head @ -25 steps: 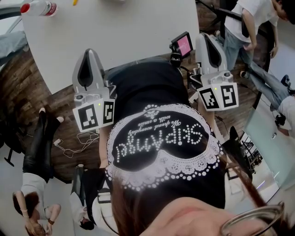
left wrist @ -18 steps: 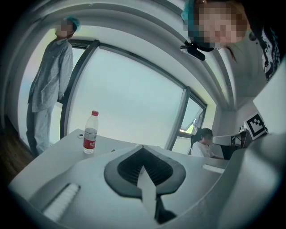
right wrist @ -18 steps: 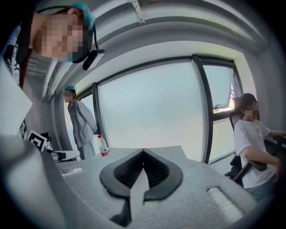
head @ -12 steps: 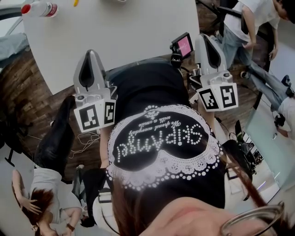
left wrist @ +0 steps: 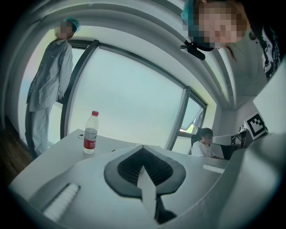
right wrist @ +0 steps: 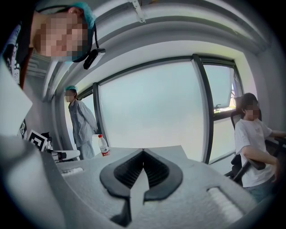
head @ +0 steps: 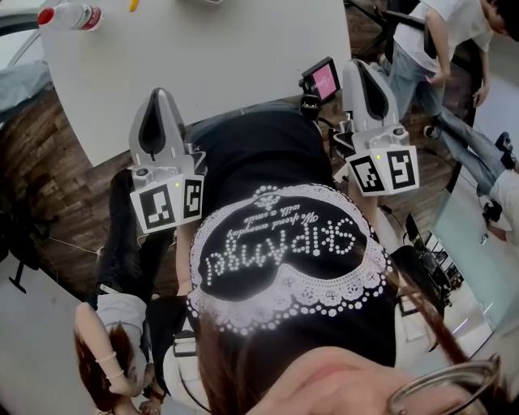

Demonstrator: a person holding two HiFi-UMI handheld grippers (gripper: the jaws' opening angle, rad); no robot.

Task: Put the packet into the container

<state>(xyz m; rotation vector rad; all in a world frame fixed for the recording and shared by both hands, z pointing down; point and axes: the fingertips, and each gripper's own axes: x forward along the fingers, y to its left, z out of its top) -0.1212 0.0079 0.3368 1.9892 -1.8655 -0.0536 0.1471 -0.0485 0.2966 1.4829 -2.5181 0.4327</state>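
Nearest, at person's chest: left hand-held gripper and right hand-held gripper, jaws of both closed together, nothing between. Beyond: white table. Far corner: water bottle. No view shows packet or container. Judged step: pick-up not begun. Next move calls for finding packet, opening jaws.

A red-capped water bottle stands upright near the white table corner.
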